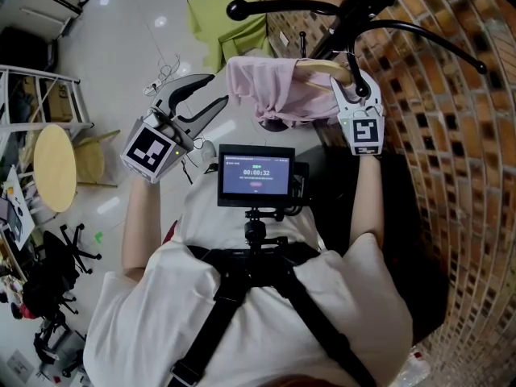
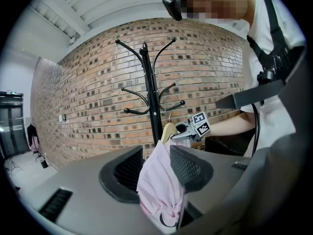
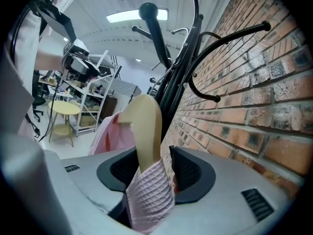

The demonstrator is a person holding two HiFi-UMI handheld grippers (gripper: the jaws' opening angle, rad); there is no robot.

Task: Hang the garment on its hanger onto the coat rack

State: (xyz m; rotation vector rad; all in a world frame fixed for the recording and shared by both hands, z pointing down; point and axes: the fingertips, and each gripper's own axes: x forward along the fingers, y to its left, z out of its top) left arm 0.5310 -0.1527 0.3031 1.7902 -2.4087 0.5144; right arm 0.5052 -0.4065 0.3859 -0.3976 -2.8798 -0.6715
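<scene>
**While the garment sits at the coat rack**

Where the left claw points, I read its jaws as standing apart; pink cloth hangs slack between them, close against the right-hand jaw. Between the right claw's parted jaws stands one end of the wooden hanger, sleeved in cloth; a gap shows beside the right-hand pad; just beyond that claw's tips rises the black rack; a brick wall runs along its right.
</scene>
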